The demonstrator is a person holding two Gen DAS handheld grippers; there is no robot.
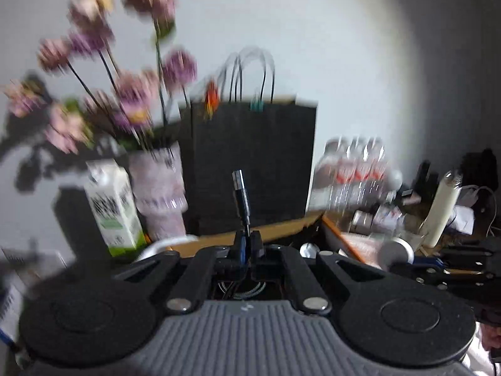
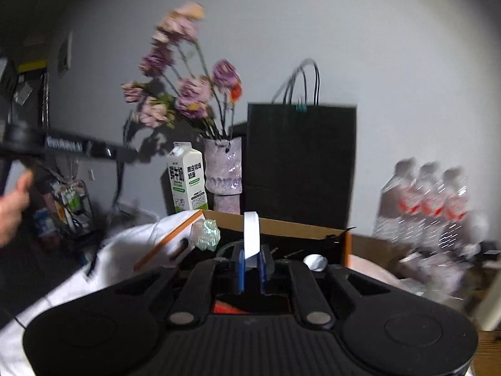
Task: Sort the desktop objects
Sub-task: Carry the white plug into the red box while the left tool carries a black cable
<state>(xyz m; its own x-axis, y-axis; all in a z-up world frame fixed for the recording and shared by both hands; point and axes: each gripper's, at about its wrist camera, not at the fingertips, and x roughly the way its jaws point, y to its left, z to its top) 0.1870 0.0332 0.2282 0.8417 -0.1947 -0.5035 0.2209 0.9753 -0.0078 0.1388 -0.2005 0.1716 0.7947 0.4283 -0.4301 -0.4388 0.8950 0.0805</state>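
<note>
My left gripper [image 1: 248,246] is shut on a thin black pen-like stick with a silver tip [image 1: 241,197], which stands upright above an open cardboard box [image 1: 266,230]. My right gripper [image 2: 252,266] is shut on a flat white strip-like object [image 2: 251,235], held upright over the same box [image 2: 281,224]. The left gripper also shows in the right wrist view [image 2: 62,148] at far left, held by a hand. The right gripper's body shows at the right edge of the left wrist view [image 1: 463,266].
Behind the box stand a milk carton [image 2: 188,177], a pink vase of flowers [image 2: 224,169] and a black paper bag [image 2: 300,163]. A pack of water bottles [image 2: 429,206] is at right. A white cloth [image 2: 94,269] lies left. A white tube [image 1: 441,210] stands among clutter.
</note>
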